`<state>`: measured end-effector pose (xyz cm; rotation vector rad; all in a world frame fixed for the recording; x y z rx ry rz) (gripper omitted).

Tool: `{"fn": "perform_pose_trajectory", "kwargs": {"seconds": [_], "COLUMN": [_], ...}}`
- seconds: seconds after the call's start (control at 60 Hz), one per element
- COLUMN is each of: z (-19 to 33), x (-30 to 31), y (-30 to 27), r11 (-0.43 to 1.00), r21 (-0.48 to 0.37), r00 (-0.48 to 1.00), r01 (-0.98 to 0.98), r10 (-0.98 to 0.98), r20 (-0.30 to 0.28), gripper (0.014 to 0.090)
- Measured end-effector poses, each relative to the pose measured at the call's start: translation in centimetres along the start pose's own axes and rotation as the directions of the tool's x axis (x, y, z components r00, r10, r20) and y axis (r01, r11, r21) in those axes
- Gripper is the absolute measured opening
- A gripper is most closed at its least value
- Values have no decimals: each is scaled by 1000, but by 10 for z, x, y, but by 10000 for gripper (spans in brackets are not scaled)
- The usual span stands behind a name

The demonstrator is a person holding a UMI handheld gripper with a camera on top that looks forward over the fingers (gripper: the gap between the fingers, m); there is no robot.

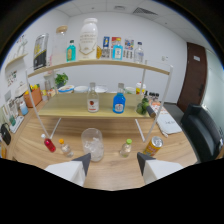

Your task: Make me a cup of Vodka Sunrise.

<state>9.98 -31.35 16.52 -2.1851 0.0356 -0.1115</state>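
Note:
My gripper (113,164) is open, its two pale fingers (82,162) spread wide with nothing between them. Just ahead of them on the wooden counter stands a clear glass (92,143) holding ice. Left of the glass lie a small red bottle (49,144) and a small orange-capped bottle (64,147). Right of it are a small green-capped bottle (126,147) and a yellow can (153,145). Beyond, on the raised shelf (70,107), stand a clear bottle with a red label (92,98), a blue bottle (119,101) and a dark green bottle (144,105).
A top shelf (100,64) carries several bottles and boxes. White shelf posts (37,117) rise from the counter at left and right. A black chair (202,130) stands to the right, papers (167,122) lie near it, and a dark door (192,75) is behind.

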Motion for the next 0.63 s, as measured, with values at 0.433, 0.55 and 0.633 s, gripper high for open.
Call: {"fn": "perform_pose_trajectory", "kwargs": {"seconds": [0.433, 0.55, 0.633], "z": [-28, -29, -29], "x": [-52, -59, -62], "y": [8, 8, 13], "r11": [1000, 1000, 1000], "r21": [-7, -13, -24], "r00": [1000, 999, 999], "r01": [-3, -13, -6], "r10": [3, 14, 7], "r20": [31, 47, 51], "gripper": [864, 863, 862]}}
